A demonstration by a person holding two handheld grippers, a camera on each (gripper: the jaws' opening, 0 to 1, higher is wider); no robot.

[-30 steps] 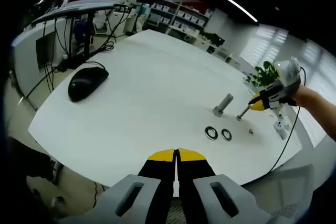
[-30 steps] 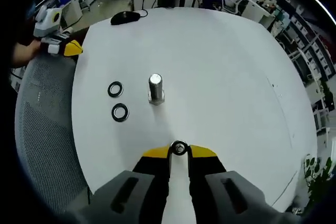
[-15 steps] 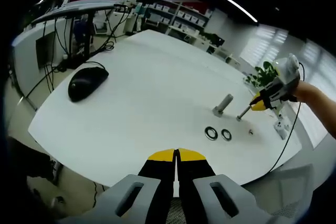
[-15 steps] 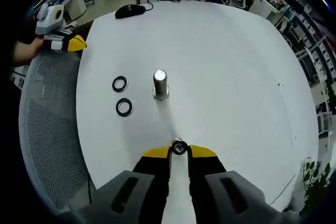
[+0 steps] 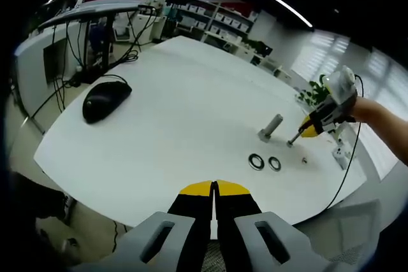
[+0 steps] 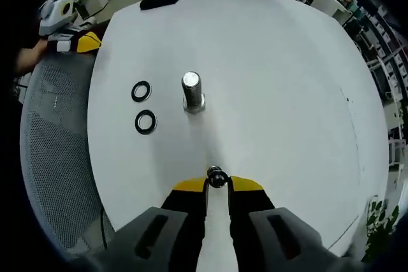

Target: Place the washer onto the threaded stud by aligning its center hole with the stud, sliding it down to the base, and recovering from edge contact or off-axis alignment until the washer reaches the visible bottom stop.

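While pinched at the right hand-held gripper (image 6: 217,183) tips, washer (image 6: 216,177) short of threaded stud (image 6: 191,92), left hand-held gripper (image 5: 214,188) pressed together

Left tongs (image 5: 214,186) closed, empty; right tongs (image 6: 217,181) clamped, tips level.

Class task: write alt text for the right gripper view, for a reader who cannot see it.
The right gripper pinches a small washer at its yellow tips above a white table. Ahead stands an upright threaded stud, with two spare washers lying to its left.
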